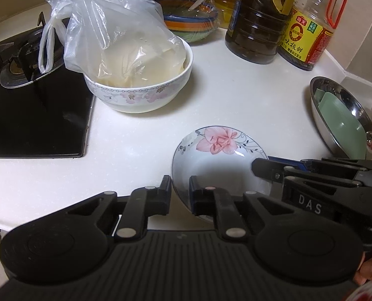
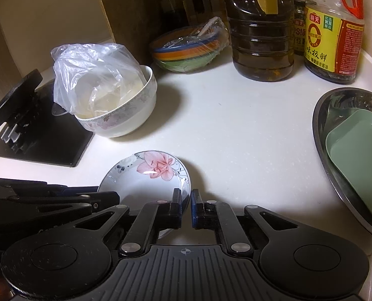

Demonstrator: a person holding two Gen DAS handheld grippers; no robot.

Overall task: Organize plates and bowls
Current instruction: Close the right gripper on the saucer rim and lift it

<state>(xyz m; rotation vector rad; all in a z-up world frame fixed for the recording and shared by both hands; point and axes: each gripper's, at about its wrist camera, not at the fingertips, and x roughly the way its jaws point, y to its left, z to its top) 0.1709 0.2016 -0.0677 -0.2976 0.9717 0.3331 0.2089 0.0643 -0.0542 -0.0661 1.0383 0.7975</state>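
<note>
A small white plate (image 1: 218, 165) with a pink flower print lies on the white counter (image 1: 140, 145), near its front edge. My left gripper (image 1: 180, 190) stands over the plate's left rim, one finger outside and one inside, shut on the rim. In the right wrist view, my right gripper (image 2: 186, 202) is shut on the right rim of the same plate (image 2: 145, 180). The right gripper's fingertips (image 1: 261, 168) reach in from the right in the left wrist view. A white floral bowl (image 1: 140, 92) holding a plastic bag stands behind, to the left.
A black gas stove (image 1: 35, 115) fills the left. A striped bowl under cling film (image 1: 191, 22), a dark oil jug (image 1: 256, 25) and a soy sauce bottle (image 1: 311, 32) line the back. At right, a steel basin (image 2: 318, 130) holds a green dish (image 2: 361, 155).
</note>
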